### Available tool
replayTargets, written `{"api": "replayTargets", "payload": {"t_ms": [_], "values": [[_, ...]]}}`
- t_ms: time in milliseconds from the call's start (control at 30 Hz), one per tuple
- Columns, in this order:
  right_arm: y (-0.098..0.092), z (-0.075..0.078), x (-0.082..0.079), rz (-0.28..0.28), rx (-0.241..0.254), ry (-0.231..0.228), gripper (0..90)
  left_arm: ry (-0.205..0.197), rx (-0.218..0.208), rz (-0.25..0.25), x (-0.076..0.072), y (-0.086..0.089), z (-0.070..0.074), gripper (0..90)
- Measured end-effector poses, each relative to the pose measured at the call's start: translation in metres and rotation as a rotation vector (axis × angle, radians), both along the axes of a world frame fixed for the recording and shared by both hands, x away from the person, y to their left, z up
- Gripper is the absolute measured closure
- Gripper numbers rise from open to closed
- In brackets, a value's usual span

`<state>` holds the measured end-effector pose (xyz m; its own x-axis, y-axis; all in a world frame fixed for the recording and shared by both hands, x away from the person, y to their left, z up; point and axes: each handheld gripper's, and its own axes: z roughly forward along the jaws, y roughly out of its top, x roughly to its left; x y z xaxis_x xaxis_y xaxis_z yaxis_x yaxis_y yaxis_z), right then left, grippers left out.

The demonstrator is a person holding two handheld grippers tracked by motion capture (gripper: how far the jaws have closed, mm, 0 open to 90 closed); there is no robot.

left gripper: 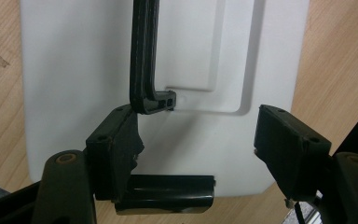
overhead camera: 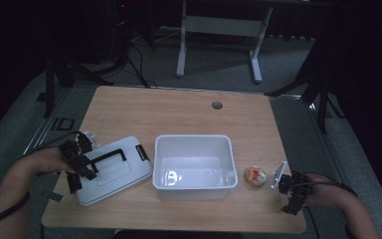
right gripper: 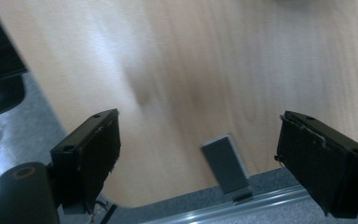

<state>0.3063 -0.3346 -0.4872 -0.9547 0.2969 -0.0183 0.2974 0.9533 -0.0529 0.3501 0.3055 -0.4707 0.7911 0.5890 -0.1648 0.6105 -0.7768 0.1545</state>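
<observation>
High view: left tool (overhead camera: 79,164) gapes over lid (overhead camera: 110,172) (handle (left gripper: 142,60) cut off); right tool (overhead camera: 292,191) gapes, empty.

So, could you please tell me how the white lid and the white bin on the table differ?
The lid lies flat, slightly askew, at the table's left; the bin stands open and apparently empty at centre. The lid carries a black handle and latches; the bin shows none. The left gripper hovers over the lid, not the bin. Both are white plastic.

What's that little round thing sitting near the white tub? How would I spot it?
Find the open white plastic tub in the middle of the wooden table. Just to its right, toward the person's right gripper, lies a small round orange-and-red object. It is the one colourful item; the flat white lid with a black handle lies on the tub's other side.
</observation>
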Motion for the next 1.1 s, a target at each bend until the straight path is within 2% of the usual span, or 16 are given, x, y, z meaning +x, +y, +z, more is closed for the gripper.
{"api": "replayTargets", "payload": {"t_ms": [100,167,267,300,333,367,400,600,867,1100], "values": [[0.006,0.004,0.0,0.01,-0.004,-0.008,10.5,0.003,0.0,-0.003,0.0,0.0,0.001,30.3],[0.008,0.005,0.0,0.008,-0.001,0.011,10.5,0.004,0.005,-0.004,0.0,-0.001,0.001,30.3],[0.018,0.011,-0.004,0.096,0.002,-0.007,10.5,0.005,0.003,-0.004,0.0,-0.002,0.001,30.3],[0.018,0.011,-0.004,0.096,0.002,-0.007,10.5,0.006,0.001,-0.006,0.0,-0.002,0.002,30.3],[0.023,0.015,-0.005,0.137,0.021,-0.026,10.6,0.006,0.002,-0.006,0.0,-0.002,0.001,30.3],[0.023,0.015,-0.005,0.137,0.021,-0.026,10.6,0.006,0.002,-0.006,0.0,-0.002,0.001,30.3],[0.029,0.019,-0.005,0.158,0.051,-0.034,10.5,0.007,0.0,-0.004,0.0,-0.002,0.001,30.3],[0.039,0.021,-0.004,0.185,0.069,-0.035,10.5,0.012,0.003,-0.009,-0.001,-0.001,0.003,30.3],[0.047,0.022,0.001,0.232,0.065,-0.05,10.6,0.009,-0.001,-0.009,-0.001,-0.002,0.004,30.3],[0.049,0.025,0.02,0.205,0.083,-0.096,12.1,0.014,-0.002,-0.009,-0.002,-0.002,0.003,30.3]]}}
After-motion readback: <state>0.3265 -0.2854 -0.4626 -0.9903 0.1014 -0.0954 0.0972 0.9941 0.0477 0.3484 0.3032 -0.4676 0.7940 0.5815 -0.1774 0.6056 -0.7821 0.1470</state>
